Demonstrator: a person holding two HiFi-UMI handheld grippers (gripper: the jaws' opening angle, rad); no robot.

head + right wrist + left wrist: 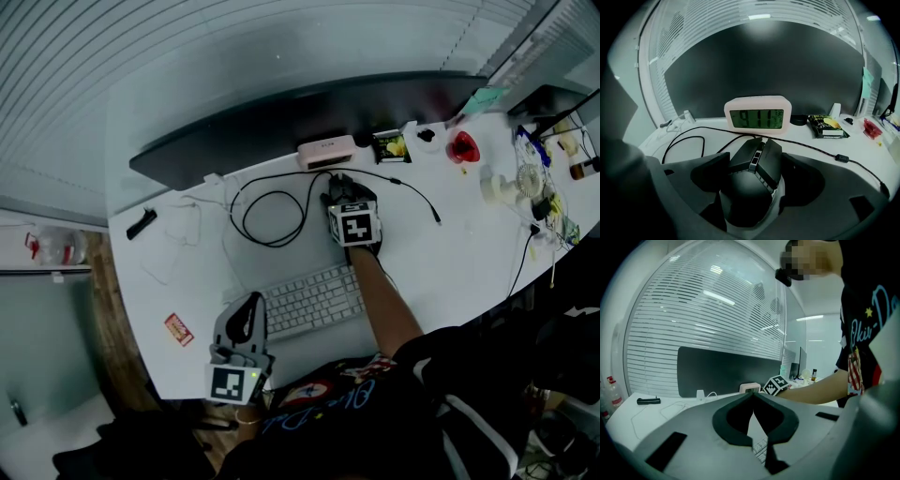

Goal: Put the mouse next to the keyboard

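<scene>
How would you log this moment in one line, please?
right tool: open, astride mouse | left tool: shut, empty | mouse apart from keyboard

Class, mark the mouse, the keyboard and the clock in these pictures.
mouse [751, 180], right gripper view, on its black back.
keyboard [312, 300], head view, on the middle key rows.
clock [757, 119], right gripper view, on its green display.

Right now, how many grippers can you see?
2. The left gripper hovers shut by the left end of the keyboard. The right gripper is open around the mouse, in front of the clock. No others show.
</scene>
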